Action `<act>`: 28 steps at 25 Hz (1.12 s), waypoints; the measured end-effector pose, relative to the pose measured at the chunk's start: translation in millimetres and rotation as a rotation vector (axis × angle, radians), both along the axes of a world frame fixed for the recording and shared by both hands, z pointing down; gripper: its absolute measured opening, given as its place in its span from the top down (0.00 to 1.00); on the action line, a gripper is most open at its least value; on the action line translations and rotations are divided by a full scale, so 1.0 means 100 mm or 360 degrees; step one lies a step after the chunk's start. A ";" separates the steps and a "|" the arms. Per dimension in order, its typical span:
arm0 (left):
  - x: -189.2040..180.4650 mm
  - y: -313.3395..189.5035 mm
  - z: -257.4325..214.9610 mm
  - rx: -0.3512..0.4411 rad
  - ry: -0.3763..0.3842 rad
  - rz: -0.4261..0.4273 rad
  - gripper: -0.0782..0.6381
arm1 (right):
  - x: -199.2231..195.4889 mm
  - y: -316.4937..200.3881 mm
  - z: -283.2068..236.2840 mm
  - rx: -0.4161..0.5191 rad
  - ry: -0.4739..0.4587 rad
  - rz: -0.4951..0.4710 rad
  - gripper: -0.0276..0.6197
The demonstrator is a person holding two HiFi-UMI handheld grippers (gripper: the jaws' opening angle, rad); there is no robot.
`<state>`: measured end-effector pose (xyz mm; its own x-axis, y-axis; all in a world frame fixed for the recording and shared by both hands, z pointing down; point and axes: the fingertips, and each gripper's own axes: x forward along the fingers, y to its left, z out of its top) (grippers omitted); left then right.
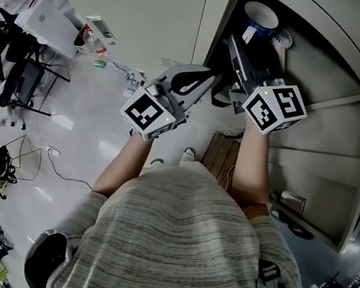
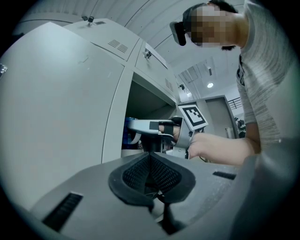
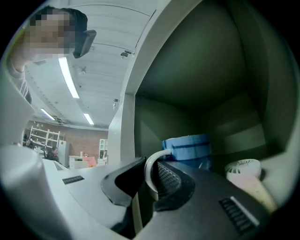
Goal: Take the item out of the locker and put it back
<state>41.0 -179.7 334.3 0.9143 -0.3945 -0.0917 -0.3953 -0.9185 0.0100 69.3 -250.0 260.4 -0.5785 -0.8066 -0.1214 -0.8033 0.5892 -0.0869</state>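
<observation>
A blue mug [image 1: 260,17] with a white handle [image 3: 150,169] stands inside the open locker compartment [image 1: 315,71], seen from the front in the right gripper view [image 3: 187,149]. My right gripper [image 1: 240,43] reaches into that compartment; its jaws [image 3: 151,176] are shut on the mug's handle, which sits pinched between the ribbed pads. My left gripper [image 1: 203,75] hangs outside the locker in front of the closed door [image 2: 61,108], shut with nothing in it [image 2: 151,165]. From the left gripper view the right gripper [image 2: 150,126] shows at the opening beside the mug [image 2: 129,136].
A small white fan [image 3: 243,169] lies right of the mug in the same compartment [image 1: 284,37]. Lower locker shelves [image 1: 320,148] hold small items. A brown box [image 1: 220,154] sits on the floor by the person's feet, and chairs [image 1: 20,85] and clutter stand at the left.
</observation>
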 end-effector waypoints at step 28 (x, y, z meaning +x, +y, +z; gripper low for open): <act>-0.11 0.19 -0.38 0.0076 0.0110 0.0010 0.88 | -0.19 0.92 -0.31 0.0438 0.0102 -0.0143 0.86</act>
<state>30.3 -160.4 296.3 0.9076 -0.3823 -0.1733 -0.3893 -0.9211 -0.0069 50.4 -157.7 229.8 -0.6596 -0.6935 -0.2897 -0.7455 0.6526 0.1353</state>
